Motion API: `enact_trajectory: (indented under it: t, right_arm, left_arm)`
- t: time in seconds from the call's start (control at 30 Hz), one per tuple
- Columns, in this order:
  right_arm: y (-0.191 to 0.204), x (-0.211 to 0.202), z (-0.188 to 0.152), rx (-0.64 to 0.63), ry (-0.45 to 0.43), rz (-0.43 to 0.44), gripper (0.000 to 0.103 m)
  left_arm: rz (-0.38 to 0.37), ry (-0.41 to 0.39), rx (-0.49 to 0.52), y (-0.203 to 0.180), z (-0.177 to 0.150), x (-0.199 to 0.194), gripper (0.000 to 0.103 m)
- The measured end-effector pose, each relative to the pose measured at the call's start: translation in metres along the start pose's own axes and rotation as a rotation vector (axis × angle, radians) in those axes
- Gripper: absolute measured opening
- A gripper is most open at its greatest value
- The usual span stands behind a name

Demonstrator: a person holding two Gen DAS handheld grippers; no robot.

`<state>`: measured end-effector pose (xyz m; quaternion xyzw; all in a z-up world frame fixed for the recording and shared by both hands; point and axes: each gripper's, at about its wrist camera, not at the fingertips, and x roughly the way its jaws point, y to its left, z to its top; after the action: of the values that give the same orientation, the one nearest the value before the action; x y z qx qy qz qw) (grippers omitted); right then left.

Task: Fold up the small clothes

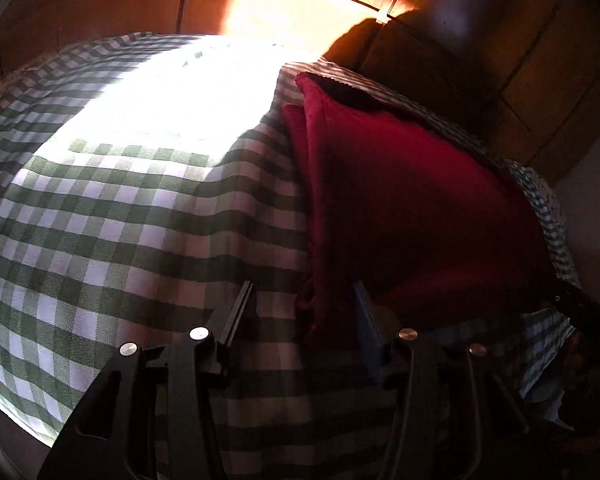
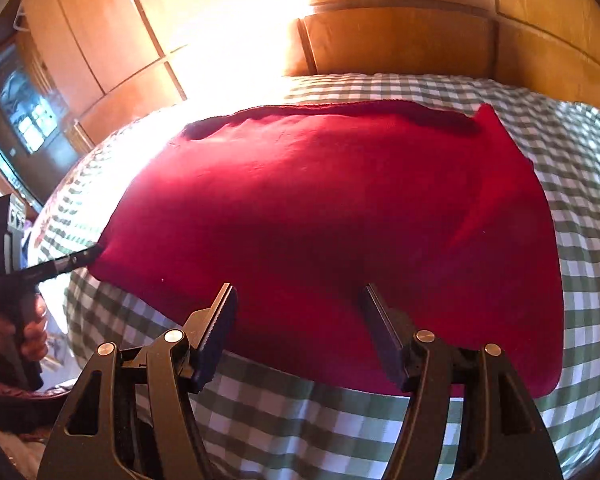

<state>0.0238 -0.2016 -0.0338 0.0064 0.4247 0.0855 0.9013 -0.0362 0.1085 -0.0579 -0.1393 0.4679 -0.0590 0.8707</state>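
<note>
A dark red garment (image 2: pixel 332 216) lies spread flat on the green-and-white checked cloth (image 2: pixel 580 208). My right gripper (image 2: pixel 298 292) is open, its fingers over the garment's near edge. My left gripper (image 1: pixel 302 288) is open at the garment's left near corner (image 1: pixel 400 208), its right finger by the cloth edge. In the right wrist view the left gripper's tip (image 2: pixel 76 258) touches that corner, held by a hand (image 2: pixel 32 328).
Wooden panelled furniture (image 2: pixel 400 40) stands behind the checked surface. Strong sunlight washes out the far left part (image 1: pixel 180 96). A blue-checked fabric (image 1: pixel 548 216) lies past the garment in the left wrist view. A dark screen (image 2: pixel 24 112) is at far left.
</note>
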Motion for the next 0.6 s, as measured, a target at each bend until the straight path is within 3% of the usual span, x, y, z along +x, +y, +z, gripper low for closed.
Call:
enact_trajectory:
  t: [0.1, 0.23, 0.33, 0.4, 0.5, 0.6]
  right_arm:
    - [-0.006, 0.017, -0.005, -0.042, 0.018, -0.045, 0.064]
    - [-0.004, 0.022, -0.014, -0.087, -0.002, -0.092, 0.064]
    - [-0.008, 0.014, -0.01, -0.049, 0.002, -0.069, 0.064]
    - [-0.018, 0.0, -0.011, -0.011, -0.013, -0.07, 0.064]
    - [-0.045, -0.024, -0.013, 0.078, -0.054, -0.095, 0.064]
    - [-0.087, -0.049, -0.025, 0.197, -0.08, -0.174, 0.064]
  left_arm:
    - [0.013, 0.001, -0.025, 0.001, -0.002, 0.002, 0.051]
    - [0.085, -0.044, 0.05, -0.029, 0.012, -0.005, 0.045]
    - [0.008, -0.108, 0.105, -0.054, 0.016, -0.021, 0.045]
    - [-0.017, -0.123, 0.199, -0.078, 0.015, -0.022, 0.045]
    - [-0.035, -0.091, 0.312, -0.109, 0.009, -0.008, 0.045]
    - [-0.045, -0.046, 0.349, -0.123, 0.002, 0.008, 0.045]
